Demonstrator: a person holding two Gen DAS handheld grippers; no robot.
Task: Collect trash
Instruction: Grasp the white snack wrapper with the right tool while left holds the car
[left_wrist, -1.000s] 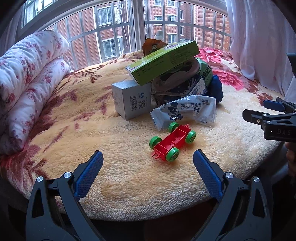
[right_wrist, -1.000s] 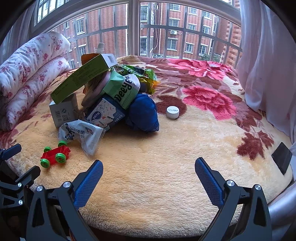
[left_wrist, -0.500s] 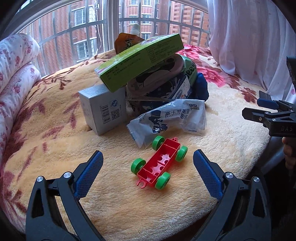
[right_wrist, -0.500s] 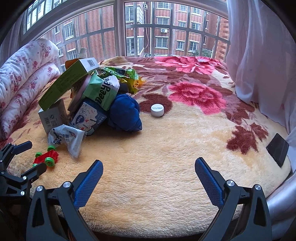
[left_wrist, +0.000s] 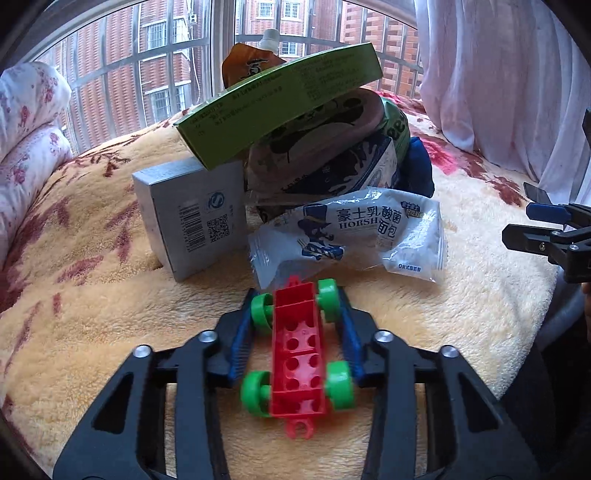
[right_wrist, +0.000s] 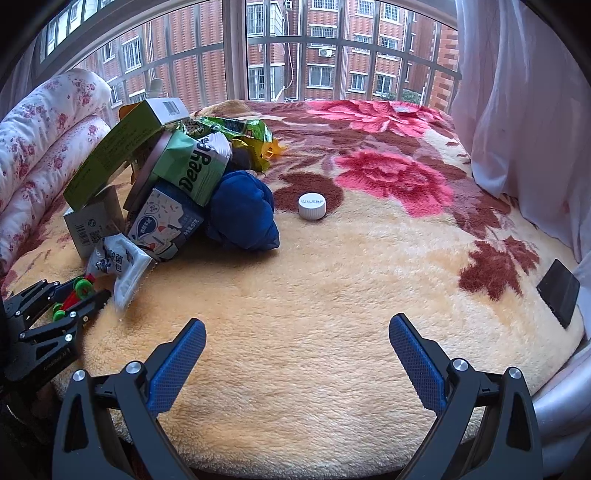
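Item: red toy car chassis (left_wrist: 298, 350) with four green wheels (left_wrist: 338, 384), lying on the fleece blanket (right_wrist: 314, 295) of the bed, at the near edge of the trash heap and just in front of the white bread wrapper (left_wrist: 354, 236). Condition: hard moulded plastic, judged light and stiff, with smooth sides that could slide against a pad; the wheels turn, so the piece may roll or twist if only they are pinched. Hold: the left gripper (left_wrist: 297, 332) has its jaws drawn in on both flanks of the chassis, blue pads against the wheels, gripping it lengthwise; whether the toy is lifted clear of the blanket cannot be told. A firmer purchase would probably be the flat red body between the axles. Adjacent stock: grey carton (left_wrist: 192, 218) beside the wrapper, long green box (left_wrist: 280, 107) resting aslant on top, orange spouted pouch (left_wrist: 251, 66) behind, green snack bag (right_wrist: 195, 166), blue cloth bundle (right_wrist: 243, 214), and a white bottle cap (right_wrist: 312, 206) standing apart on the blanket. The right gripper (right_wrist: 297, 354) hovers over bare blanket, jaws wide apart, holding nothing.
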